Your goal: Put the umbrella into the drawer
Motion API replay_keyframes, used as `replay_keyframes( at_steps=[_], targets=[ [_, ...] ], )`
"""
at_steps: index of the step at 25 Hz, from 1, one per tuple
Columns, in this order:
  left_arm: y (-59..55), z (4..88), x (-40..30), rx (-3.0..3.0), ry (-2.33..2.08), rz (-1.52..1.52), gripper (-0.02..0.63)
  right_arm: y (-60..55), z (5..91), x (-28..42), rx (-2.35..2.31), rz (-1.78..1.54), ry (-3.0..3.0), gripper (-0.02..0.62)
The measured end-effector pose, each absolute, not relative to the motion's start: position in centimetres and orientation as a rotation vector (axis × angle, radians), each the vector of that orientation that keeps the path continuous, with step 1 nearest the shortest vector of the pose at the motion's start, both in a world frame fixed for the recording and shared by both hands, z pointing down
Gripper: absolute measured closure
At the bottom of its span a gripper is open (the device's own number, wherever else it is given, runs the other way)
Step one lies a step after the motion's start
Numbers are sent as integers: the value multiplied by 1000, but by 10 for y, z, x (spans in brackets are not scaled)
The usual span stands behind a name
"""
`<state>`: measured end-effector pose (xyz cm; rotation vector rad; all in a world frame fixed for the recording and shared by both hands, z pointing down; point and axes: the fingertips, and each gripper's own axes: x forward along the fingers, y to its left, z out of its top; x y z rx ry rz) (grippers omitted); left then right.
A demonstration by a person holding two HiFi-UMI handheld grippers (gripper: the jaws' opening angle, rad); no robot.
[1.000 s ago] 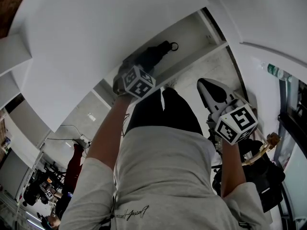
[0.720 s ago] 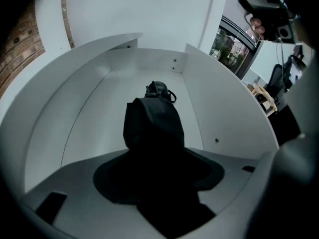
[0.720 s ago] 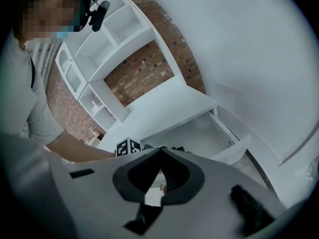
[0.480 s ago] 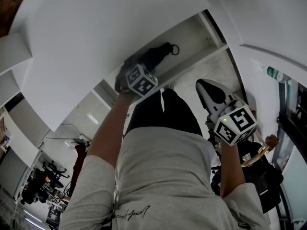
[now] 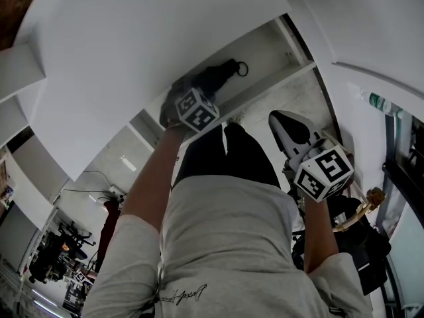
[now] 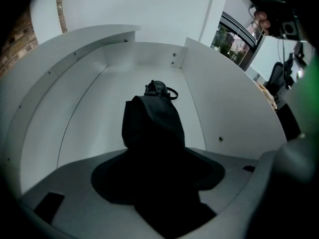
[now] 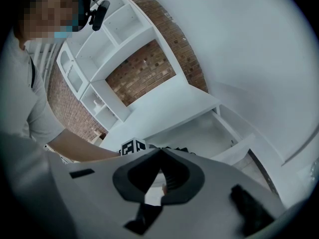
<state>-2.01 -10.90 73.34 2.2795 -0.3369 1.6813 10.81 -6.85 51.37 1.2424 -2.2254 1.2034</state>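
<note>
The black folded umbrella lies lengthwise in the open white drawer, its wrist loop at the far end. My left gripper reaches down into the drawer at the umbrella's near end. In the left gripper view the umbrella fills the gap between the jaws of the left gripper; those jaws have just been opening a little, with the umbrella still between them. My right gripper hangs apart to the right, outside the drawer front. Seen from its own camera, the right gripper is shut and holds nothing.
The drawer's walls stand close on both sides of the umbrella. A white cabinet top overhangs the drawer. White shelves on a brick wall rise behind. A black bag sits by the person's right side.
The left gripper and the umbrella have edged slightly deeper into the drawer. The right gripper has kept still.
</note>
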Motion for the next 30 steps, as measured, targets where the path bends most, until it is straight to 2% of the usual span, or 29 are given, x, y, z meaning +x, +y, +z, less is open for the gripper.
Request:
replay_keyframes(
  at_steps=[11, 18, 30],
  targets=[
    [-107, 736, -20, 2300, -327, 1704, 313, -63, 511, 106, 1236, 1206, -2220, 568],
    [-105, 728, -22, 2279, -291, 1741, 272, -61, 507, 106, 1239, 1192, -2238, 568],
    [-111, 705, -24, 2320, -349, 1660, 270, -67, 493, 104, 1243, 1154, -2264, 568]
  ],
)
